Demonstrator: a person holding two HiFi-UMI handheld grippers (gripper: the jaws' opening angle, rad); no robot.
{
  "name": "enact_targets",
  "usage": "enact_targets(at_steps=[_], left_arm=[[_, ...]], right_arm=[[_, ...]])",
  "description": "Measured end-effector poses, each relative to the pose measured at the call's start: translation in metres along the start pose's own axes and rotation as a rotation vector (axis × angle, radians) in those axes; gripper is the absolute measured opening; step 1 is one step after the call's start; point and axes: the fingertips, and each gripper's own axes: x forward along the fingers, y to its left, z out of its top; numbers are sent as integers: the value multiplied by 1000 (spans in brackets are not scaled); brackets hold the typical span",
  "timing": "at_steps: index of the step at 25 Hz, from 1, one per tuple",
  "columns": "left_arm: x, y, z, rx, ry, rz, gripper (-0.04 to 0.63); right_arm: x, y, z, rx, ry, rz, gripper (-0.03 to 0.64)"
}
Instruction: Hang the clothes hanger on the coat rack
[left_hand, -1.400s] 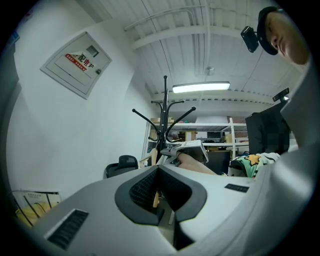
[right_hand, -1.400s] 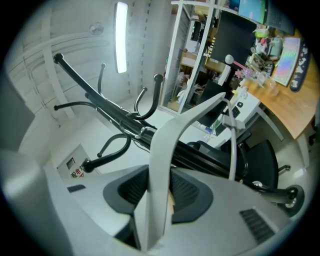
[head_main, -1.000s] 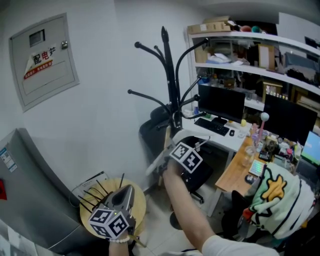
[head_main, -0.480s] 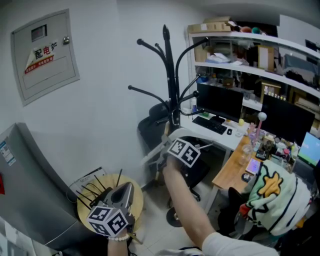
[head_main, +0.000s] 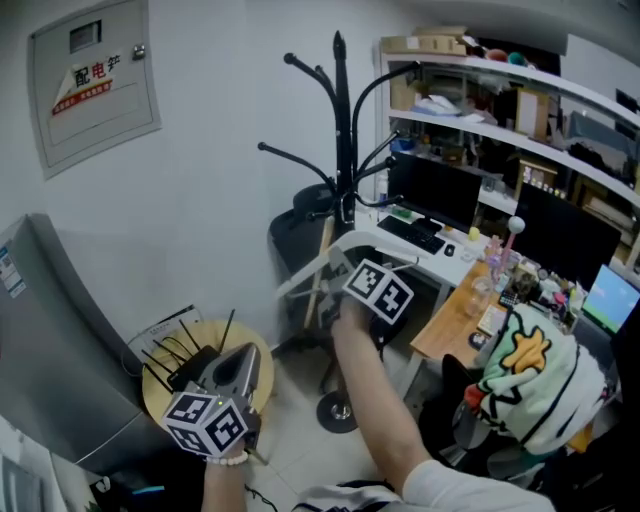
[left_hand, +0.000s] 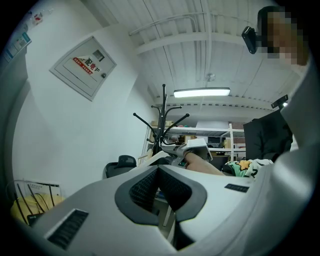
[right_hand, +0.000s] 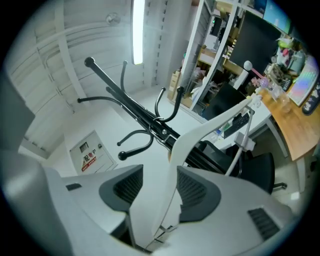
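A black coat rack (head_main: 342, 150) with curved arms stands by the white wall; the right gripper view shows it slanting (right_hand: 135, 112). The white clothes hanger (head_main: 305, 275) hangs tilted by the rack's lower arms. In the right gripper view one arm of the hanger (right_hand: 210, 125) runs between the wide jaws of my right gripper (right_hand: 160, 182), with a clear gap to the left pad. Whether its hook rests on an arm I cannot tell. My right gripper (head_main: 345, 262) points level at the rack. My left gripper (head_main: 232, 375) sits low at the left, shut and empty (left_hand: 159, 172).
A round wooden stool (head_main: 170, 345) with black sticks on it stands below my left gripper. A black office chair (head_main: 300, 235) sits behind the rack. A desk (head_main: 440, 265) with monitors and shelves fills the right. A seated person in a patterned top (head_main: 525, 375) is at the lower right.
My right hand has risen a little and moved closer to the rack, the hanger with it. The left gripper has shifted slightly and stays shut.
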Motion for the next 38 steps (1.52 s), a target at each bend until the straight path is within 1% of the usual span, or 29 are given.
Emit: enact_targets(at_steps=[2,5,7,10,11,12,15,16,18,22,26,29,34,38], left_arm=[[-6,-6,-3,-7,-3,3,-2],[-15,-13,-11,-16,-9,14,-2],[-24,-13,-21,-31,-10,33,-2],[-40,-14,-42,-71,-16,66,-2],[-45,-15,-48,-78,-18,77,-2],[-50,-16,-53,-79,-18,88,-2],[-62,-25,-67,-91,-14,106,-2],[-65,-30,-71,-96,-10,109,-2],[-72,-41,-79,-97,-2,120,-2],[-92,-55,-96,-89,15,173,-2],[-108,-71,-122,-126,27,236,-2],[-113,-87,-137,-139,21,269,-2],[-119,-117,-158,-158,24,319,-2],[-124,-142,-173,-169,27,375,-2]], right_arm=[[-20,11,-1,-20,19,46,222],[-53,35,-11,-70,79,145,212],[-76,49,-30,-114,147,205,207],[-112,58,-67,-181,253,255,198],[-124,60,-77,-201,276,268,184],[-135,63,-85,-217,292,284,142],[-163,70,-104,-226,327,324,106],[-171,70,-108,-227,337,328,83],[-186,74,-115,-245,355,349,4],[-215,79,-137,-299,416,395,-5],[-254,65,-177,-338,530,449,-3],[-281,50,-194,-365,599,487,-4],[-317,19,-204,-342,675,510,-5],[-340,-2,-206,-333,724,523,-5]])
